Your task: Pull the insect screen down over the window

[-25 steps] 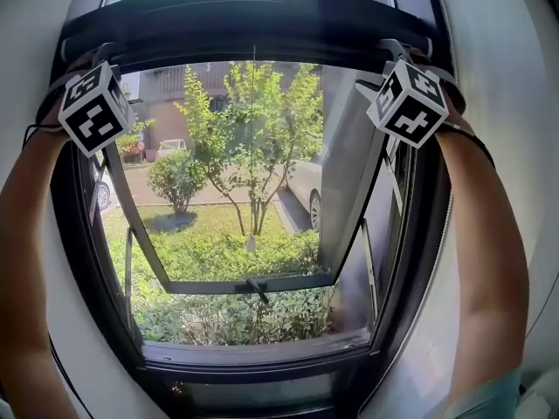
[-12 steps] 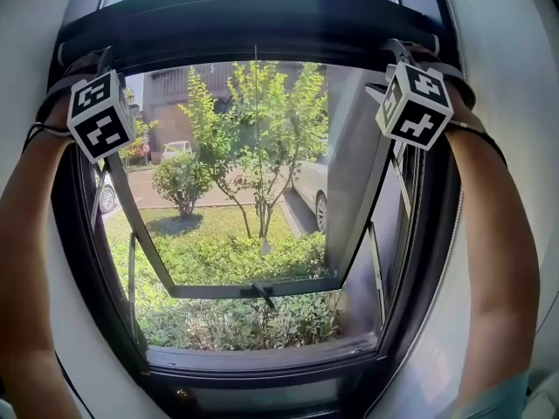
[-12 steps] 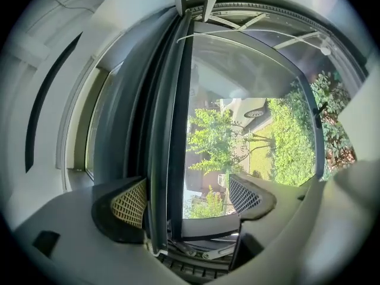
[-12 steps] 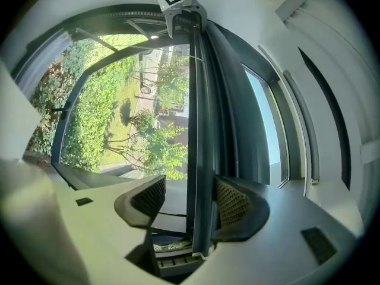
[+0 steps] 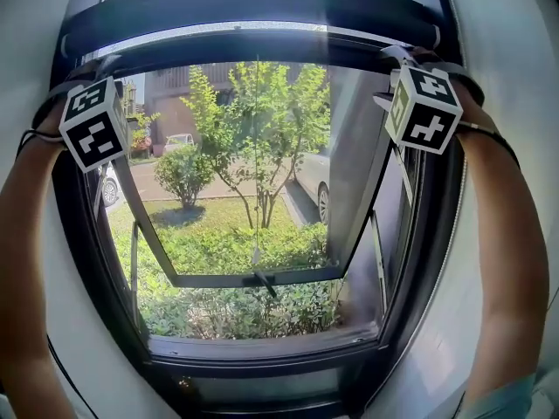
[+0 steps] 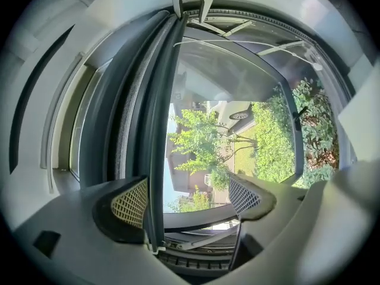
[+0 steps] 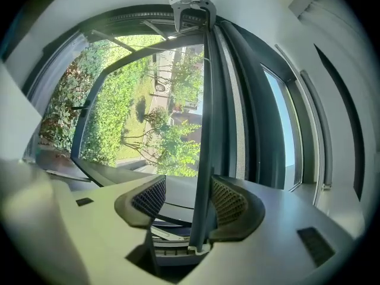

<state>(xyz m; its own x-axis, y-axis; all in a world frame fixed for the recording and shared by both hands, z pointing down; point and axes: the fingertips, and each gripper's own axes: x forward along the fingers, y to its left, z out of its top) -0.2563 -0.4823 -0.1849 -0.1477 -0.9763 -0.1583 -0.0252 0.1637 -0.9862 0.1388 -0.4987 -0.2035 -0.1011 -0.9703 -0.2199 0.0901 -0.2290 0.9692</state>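
The insect screen's dark pull bar (image 5: 253,49) curves across the top of the window, just under the roller housing (image 5: 253,3). My left gripper (image 6: 185,198) is at the bar's left end. It is open, with the bar (image 6: 157,159) lying against its left pad (image 6: 129,203). My right gripper (image 7: 190,199) is at the right end, also open, and the bar (image 7: 205,159) rests against its right pad (image 7: 228,203). In the head view their marker cubes (image 5: 92,122) (image 5: 425,107) hide the fingers. A thin pull cord (image 5: 256,190) hangs from the bar's middle.
The glass sash (image 5: 253,278) is swung outward, its handle (image 5: 262,282) at the bottom middle. Dark frame sides (image 5: 74,234) (image 5: 419,234) flank the opening above the sill (image 5: 262,347). Outside are trees, lawn and parked cars. Both forearms run up along the frame sides.
Both grippers and the pull bar have come down a little. A pale strip now shows between the bar and the roller housing. The view has shifted slightly.
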